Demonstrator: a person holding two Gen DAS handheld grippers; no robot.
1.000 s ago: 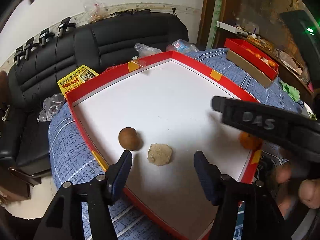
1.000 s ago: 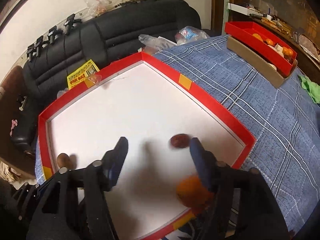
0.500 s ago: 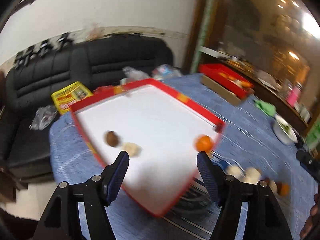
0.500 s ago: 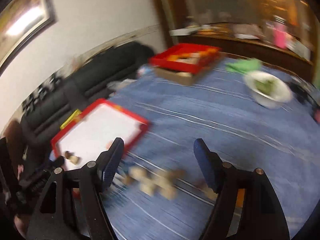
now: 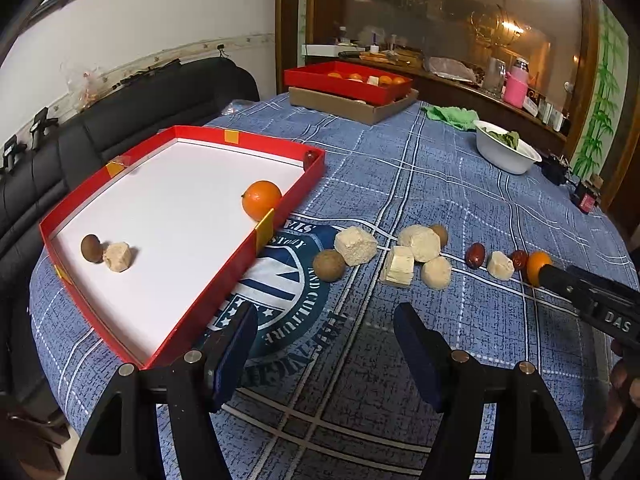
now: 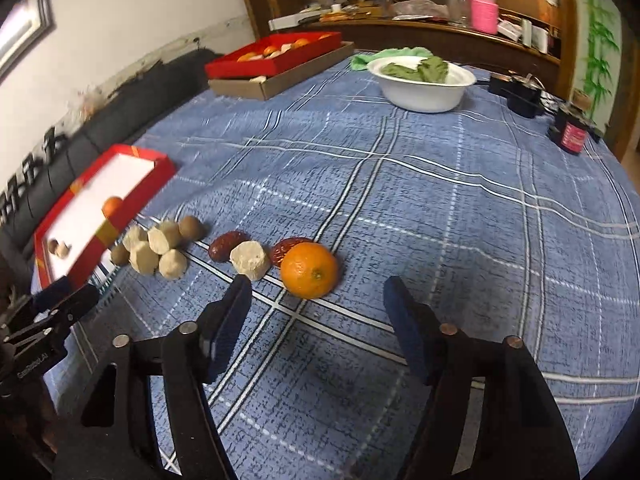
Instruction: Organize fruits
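Your right gripper [image 6: 316, 304] gapes wide, empty, just short of the orange [image 6: 309, 264]; your left gripper [image 5: 326, 332] likewise open, empty. "DAS" lettering [image 5: 618, 316] readable.

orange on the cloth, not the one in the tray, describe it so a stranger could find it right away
Start at the blue plaid tablecloth and find the row of loose fruits and pale chunks beside the red tray. The orange lies at the end of that row farthest from the tray, straight ahead of the open right gripper. It is the only bright orange round thing there, next to a dark red date.
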